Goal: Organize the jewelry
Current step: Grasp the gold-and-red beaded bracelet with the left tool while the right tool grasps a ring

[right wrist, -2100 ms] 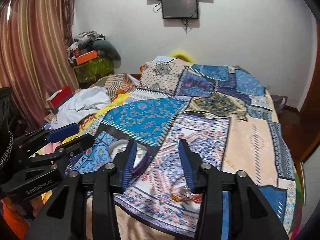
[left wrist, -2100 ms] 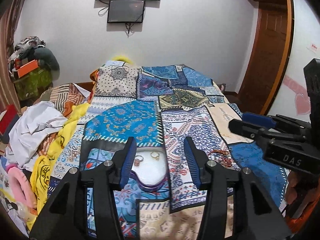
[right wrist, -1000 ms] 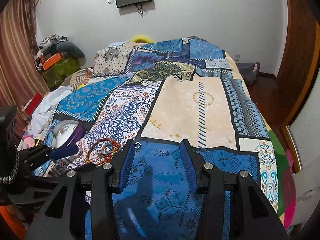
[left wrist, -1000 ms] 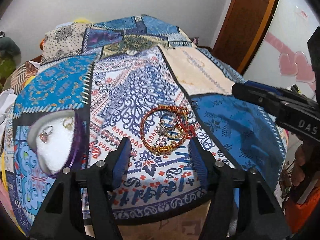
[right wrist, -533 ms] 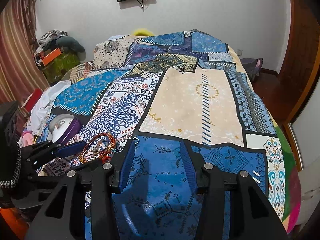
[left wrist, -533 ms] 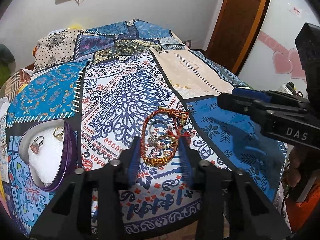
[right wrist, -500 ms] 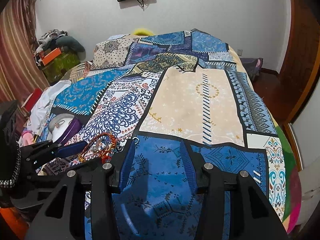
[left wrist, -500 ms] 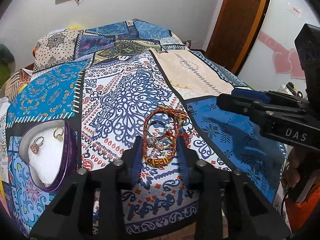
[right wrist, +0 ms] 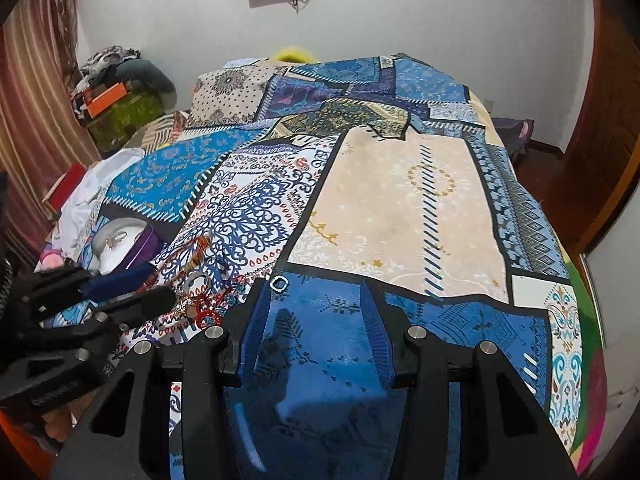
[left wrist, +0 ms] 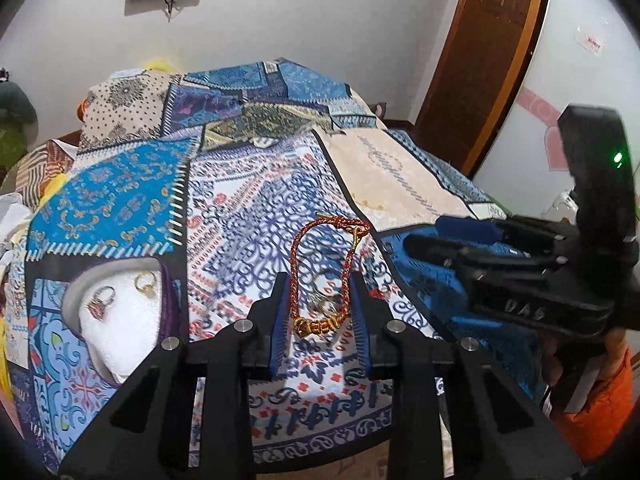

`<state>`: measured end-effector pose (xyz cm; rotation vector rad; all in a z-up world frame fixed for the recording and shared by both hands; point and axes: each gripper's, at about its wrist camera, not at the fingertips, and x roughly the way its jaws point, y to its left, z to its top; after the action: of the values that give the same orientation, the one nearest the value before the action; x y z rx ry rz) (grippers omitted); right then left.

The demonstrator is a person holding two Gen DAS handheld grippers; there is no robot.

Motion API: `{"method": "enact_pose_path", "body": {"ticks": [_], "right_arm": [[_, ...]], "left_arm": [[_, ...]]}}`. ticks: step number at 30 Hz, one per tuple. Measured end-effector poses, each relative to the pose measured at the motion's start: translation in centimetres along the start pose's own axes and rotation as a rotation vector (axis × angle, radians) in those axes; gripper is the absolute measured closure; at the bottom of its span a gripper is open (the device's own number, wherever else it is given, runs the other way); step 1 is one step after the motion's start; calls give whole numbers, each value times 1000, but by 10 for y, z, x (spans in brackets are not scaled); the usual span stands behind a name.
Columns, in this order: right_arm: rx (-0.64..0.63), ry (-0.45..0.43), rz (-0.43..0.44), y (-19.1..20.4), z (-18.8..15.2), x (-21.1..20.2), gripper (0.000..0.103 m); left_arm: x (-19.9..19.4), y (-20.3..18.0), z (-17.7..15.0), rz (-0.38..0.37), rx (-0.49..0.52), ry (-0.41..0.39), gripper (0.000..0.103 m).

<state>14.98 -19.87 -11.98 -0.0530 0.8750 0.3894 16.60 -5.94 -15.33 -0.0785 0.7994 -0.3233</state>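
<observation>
A red-and-gold braided bracelet [left wrist: 320, 272] lies on the patterned bedspread with silver rings [left wrist: 326, 304] inside its loop. My left gripper [left wrist: 319, 300] has its jaws part closed around the bracelet's near end, pressing its sides. The bracelet looks pinched narrow. A purple-rimmed jewelry box [left wrist: 116, 312] with white padding holds two rings [left wrist: 100, 300] to the left. My right gripper [right wrist: 316, 304] is open and empty over the blue patch, right of the bracelet [right wrist: 192, 272]. A small silver ring [right wrist: 279, 283] lies just past its left fingertip.
The bedspread [right wrist: 400, 200] covers a wide bed. Clothes [right wrist: 88, 196] pile along the left side. A wooden door [left wrist: 488, 60] stands at the right. The bed's near edge [left wrist: 320, 456] is just below my left gripper.
My left gripper moved forward over the bracelet and narrowed its jaws around it, squeezing the loop thin. The right gripper stayed open and shifted slightly nearer.
</observation>
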Motion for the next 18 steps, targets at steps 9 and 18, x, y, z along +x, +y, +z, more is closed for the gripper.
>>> {"method": "enact_pose_path", "body": {"ticks": [9,18], "right_arm": [[-74,42,-10,15,1,23,76],[-98,43,-4,17,-1,24,93]], "left_arm": [[-1,14,1,27,-19,-16,75],[-10,14,0,31,-30,-32,76]]}}
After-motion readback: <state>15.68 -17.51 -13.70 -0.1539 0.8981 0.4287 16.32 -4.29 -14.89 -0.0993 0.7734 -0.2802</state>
